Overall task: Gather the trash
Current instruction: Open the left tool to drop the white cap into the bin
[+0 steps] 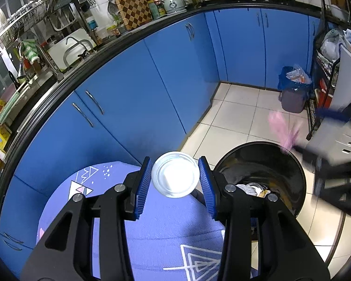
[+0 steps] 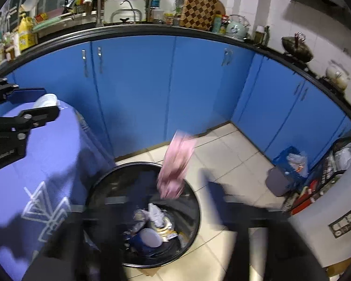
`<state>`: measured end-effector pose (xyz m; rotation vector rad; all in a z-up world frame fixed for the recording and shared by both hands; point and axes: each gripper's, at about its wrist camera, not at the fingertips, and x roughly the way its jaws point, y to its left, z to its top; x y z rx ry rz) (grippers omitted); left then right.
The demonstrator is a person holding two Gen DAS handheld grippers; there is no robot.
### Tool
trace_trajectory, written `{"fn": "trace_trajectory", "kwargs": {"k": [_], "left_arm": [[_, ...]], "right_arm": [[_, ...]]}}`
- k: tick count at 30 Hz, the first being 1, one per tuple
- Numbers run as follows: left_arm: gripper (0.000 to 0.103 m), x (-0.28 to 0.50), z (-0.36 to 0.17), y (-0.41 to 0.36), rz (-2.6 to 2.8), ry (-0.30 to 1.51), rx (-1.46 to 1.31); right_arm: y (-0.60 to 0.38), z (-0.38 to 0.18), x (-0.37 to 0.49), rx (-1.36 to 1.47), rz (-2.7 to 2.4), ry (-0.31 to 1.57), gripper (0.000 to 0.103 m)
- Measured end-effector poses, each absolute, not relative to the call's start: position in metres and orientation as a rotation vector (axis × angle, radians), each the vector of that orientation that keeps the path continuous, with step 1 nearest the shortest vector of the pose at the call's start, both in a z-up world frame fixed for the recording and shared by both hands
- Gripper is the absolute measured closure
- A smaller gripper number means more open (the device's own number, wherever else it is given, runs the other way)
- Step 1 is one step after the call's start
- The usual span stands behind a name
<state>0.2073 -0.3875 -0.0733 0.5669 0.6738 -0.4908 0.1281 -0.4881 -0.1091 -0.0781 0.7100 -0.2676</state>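
My left gripper (image 1: 175,180) pinches a round, glossy white plastic lid (image 1: 175,174) between ribbed blue pads over the purple tablecloth (image 1: 166,234), while my right gripper (image 2: 175,213) is spread wide, crinkly pink wrapper (image 2: 175,164) loose above the round black bin (image 2: 194,210).

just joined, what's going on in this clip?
A person is clearing trash with two tools. The left hand-held gripper is shut on a white plastic lid above the purple tablecloth, beside the black trash bin. The right hand-held gripper is open above that bin, with a blurred pink wrapper in mid-air over the rim.
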Motion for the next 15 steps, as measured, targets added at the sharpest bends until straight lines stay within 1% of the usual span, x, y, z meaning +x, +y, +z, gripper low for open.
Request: {"fn": "trace_trajectory", "kwargs": {"k": [7, 15], "left_arm": [[0.061, 0.207, -0.077, -0.394, -0.510, 0.680, 0.574], [0.059, 0.199, -0.077, -0.413, -0.539, 0.664, 0.591]], "right_arm": [[-0.494, -0.111, 0.122, -0.130, -0.345, 0.708, 0.008], [-0.511, -0.113, 0.114, -0.118, -0.381, 0.715, 0.008]]}}
